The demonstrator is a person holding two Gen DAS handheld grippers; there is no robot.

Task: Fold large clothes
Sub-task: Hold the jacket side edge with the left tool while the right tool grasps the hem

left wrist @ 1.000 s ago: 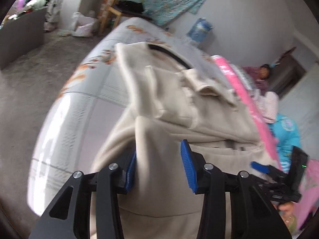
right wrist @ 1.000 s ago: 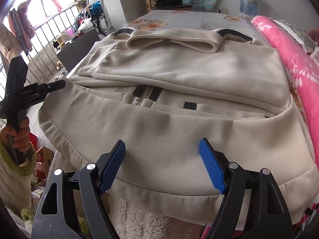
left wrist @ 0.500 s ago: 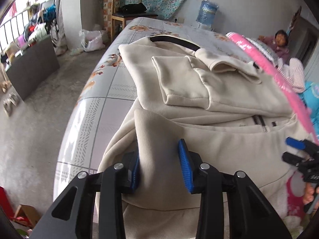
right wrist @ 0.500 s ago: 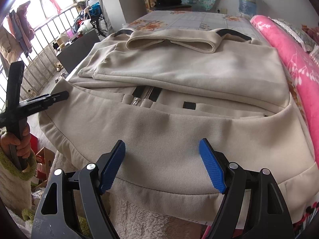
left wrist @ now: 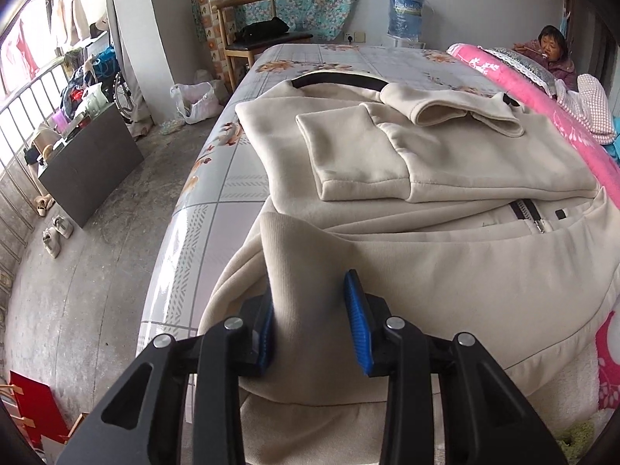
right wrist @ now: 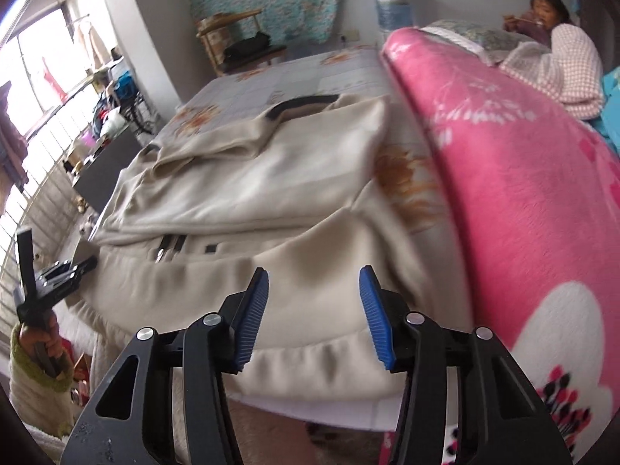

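A large beige zip-up hoodie (left wrist: 445, 162) lies on the bed with its sleeves folded over the chest. It also shows in the right wrist view (right wrist: 271, 178). My left gripper (left wrist: 310, 306) is partly closed around a raised fold of the hem at the near left corner. The cloth stands up between its blue pads. My right gripper (right wrist: 314, 302) is open and empty. It hovers over the hem's right part, near the pink blanket. The left gripper (right wrist: 58, 271) also shows at the left edge of the right wrist view.
A pink flowered blanket (right wrist: 523, 193) lies along the bed's right side. A person (left wrist: 550, 50) sits at the far right. A wooden chair (left wrist: 248, 38) and a water bottle (left wrist: 405, 15) stand behind the bed. The grey floor (left wrist: 77, 271) lies left of the bed, with shoes and a dark board.
My left gripper has turned to face up the bed, still holding the fold of hem. My right gripper has swung right along the hem toward the pink blanket and its jaws have narrowed.
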